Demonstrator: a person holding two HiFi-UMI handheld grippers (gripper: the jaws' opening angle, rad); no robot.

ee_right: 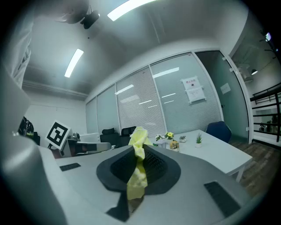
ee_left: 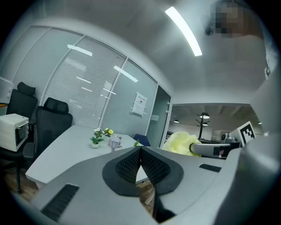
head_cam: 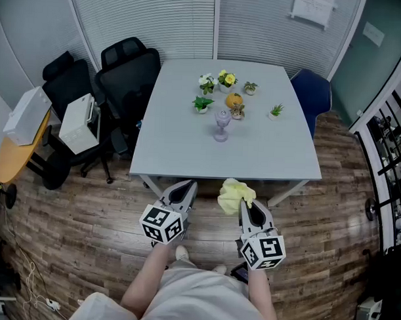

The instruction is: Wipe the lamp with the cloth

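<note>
A small lilac lamp (head_cam: 221, 126) stands near the middle of the grey table (head_cam: 181, 158), among little potted plants; in the left gripper view the lamp (ee_left: 115, 142) shows far ahead. My right gripper (head_cam: 244, 206) is shut on a yellow cloth (head_cam: 233, 193), which bunches above the jaws and hangs below them (ee_right: 137, 173). My left gripper (head_cam: 186, 188) is shut with nothing in it, its pads (ee_left: 131, 163) pressed together. Both grippers hover side by side over the floor, short of the table's near edge. The cloth (ee_left: 180, 143) shows to the left gripper's right.
Small potted plants (head_cam: 204, 104) and an orange ornament (head_cam: 234, 101) surround the lamp. Two black office chairs (head_cam: 128, 81) stand left of the table, one holding a white appliance (head_cam: 78, 124). A blue chair (head_cam: 312, 94) stands at the right. Wooden floor lies underfoot.
</note>
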